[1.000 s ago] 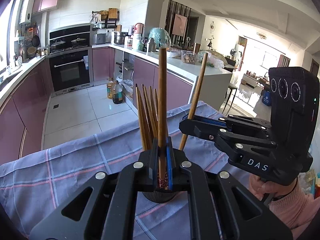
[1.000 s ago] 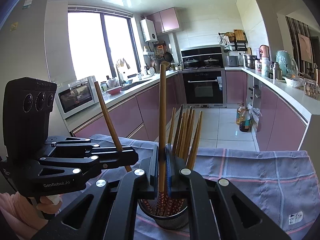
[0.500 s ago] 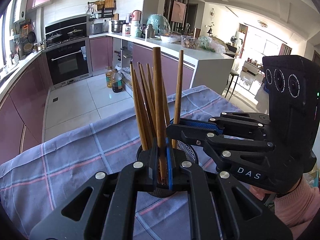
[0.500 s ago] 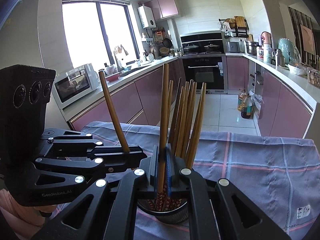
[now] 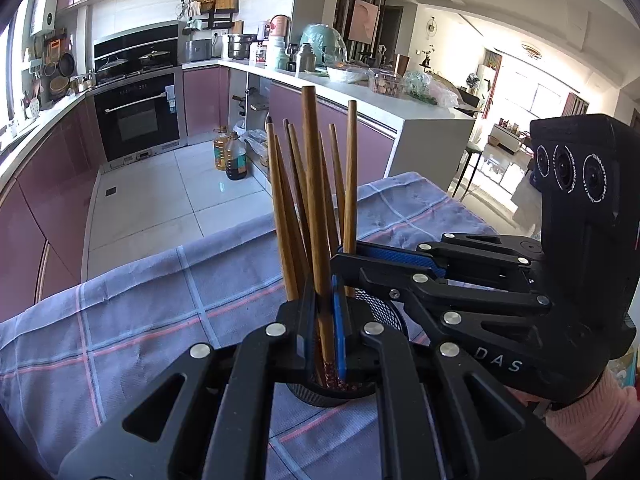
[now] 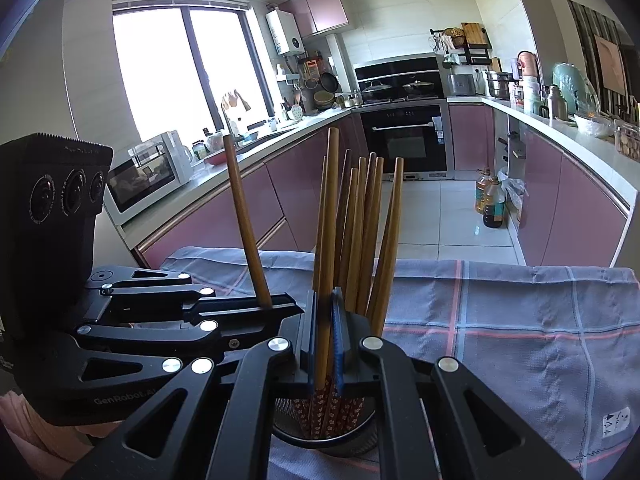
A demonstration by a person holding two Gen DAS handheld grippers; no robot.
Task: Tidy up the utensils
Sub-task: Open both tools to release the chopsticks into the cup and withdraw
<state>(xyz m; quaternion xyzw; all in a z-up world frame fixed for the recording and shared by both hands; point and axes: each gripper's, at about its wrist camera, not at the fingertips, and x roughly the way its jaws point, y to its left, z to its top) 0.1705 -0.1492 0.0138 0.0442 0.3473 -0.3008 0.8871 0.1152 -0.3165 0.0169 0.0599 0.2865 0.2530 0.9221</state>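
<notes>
— Looking along the left tongs (image 5: 325, 320), what are they doing?

— Pinching one wooden chopstick (image 5: 316, 216) between the blue pads, nearly upright, its patterned lower end down inside the black mesh holder (image 5: 384, 312). The right tongs (image 5: 344, 258) come in from the right side of that view and pinch a second chopstick (image 5: 351, 176) of their own, also upright over the holder.

— And from the right wrist camera?

— The same, mirrored. The right tongs (image 6: 325, 344) are clamped on their chopstick (image 6: 328, 216), with its red-patterned tip inside the holder (image 6: 324, 438). The left tongs (image 6: 280, 308) sit at the left, gripping a chopstick (image 6: 244, 216) that leans a little leftward.

— Where are the other chopsticks?

— A bundle (image 6: 366, 236) already stands in the holder, fanned out just behind the held ones. The holder rests on a table covered with a blue-grey checked cloth (image 6: 500, 320).

— Anything of the person?

— A pink sleeve (image 5: 600, 420) under the right tongs.
</notes>
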